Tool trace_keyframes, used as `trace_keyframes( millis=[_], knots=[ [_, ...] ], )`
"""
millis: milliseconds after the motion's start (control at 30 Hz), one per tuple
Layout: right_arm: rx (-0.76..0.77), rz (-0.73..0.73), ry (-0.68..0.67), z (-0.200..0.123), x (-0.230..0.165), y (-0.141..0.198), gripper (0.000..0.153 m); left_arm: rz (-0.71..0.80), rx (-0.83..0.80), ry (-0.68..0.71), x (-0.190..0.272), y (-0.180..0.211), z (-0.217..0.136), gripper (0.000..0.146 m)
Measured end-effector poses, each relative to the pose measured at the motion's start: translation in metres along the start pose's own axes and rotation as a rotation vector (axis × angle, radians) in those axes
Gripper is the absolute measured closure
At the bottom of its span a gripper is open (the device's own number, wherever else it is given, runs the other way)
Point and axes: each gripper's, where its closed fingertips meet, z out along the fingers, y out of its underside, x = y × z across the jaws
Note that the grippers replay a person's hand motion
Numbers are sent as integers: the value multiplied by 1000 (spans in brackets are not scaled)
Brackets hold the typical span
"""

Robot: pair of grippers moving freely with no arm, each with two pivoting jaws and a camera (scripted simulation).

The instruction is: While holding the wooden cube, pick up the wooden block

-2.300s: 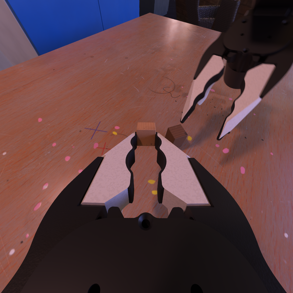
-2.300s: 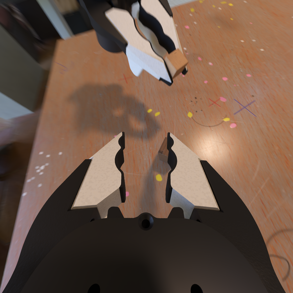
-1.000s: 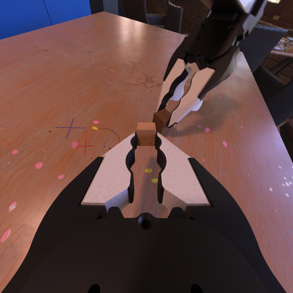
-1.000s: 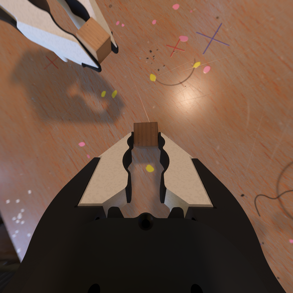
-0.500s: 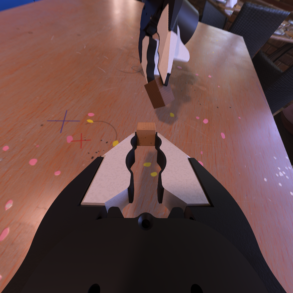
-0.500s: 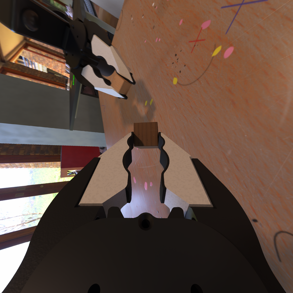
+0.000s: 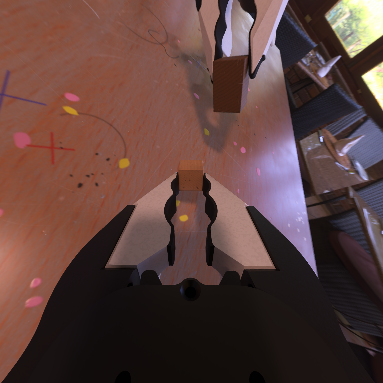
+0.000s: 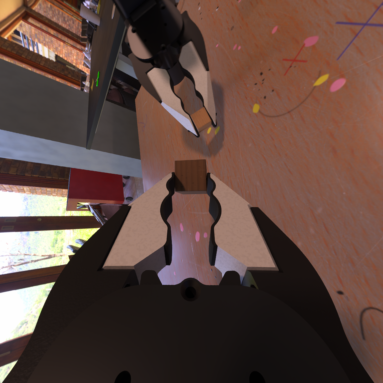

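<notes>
My left gripper point(image 7: 190, 176) has its fingers point(image 7: 145, 223) clamped narrow on the light wooden cube point(image 7: 190, 175), pinched at the tips and held clear above the table point(image 7: 103, 62). My right gripper point(image 8: 190, 178) grips the darker wooden block point(image 8: 190, 176) between its fingertips, lifted off the table too, its shadow on the surface below. From the left wrist view the block point(image 7: 229, 83) hangs just ahead of the cube, not touching it.

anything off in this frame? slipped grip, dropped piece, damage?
Nothing stands out. The left gripper is shut on the wooden cube at its fingertips; the right gripper is shut on the darker wooden block, clear of the table. Both pieces sit square, undamaged. Only paint flecks and pen marks on the table.
</notes>
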Motion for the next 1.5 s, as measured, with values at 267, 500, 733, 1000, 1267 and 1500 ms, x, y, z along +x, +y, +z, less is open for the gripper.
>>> trace_keyframes(
  millis=[267, 500, 733, 1000, 1267, 1500],
  knots=[
    [-5, -5, -57, 0, -20, 0, 122, -161, -48, 124, 0, 9, -2, 125],
    [6, 40, -111, 1, -19, 3, 122, -287, -96, 247, 5, 16, 1, 125],
    [21, 35, -127, -1, -6, 3, 122, -418, -162, 318, 4, 17, 2, 125],
    [-6, 19, -131, 6, 27, 3, 122, -605, -285, 370, 5, 19, 7, 125],
    [31, -195, -8, 10, 48, -6, 122, -656, -258, 343, 6, 17, 12, 125],
    [7, -624, 277, 21, 54, 4, 122, -657, -71, 293, 0, 13, 0, 125]
  ],
)
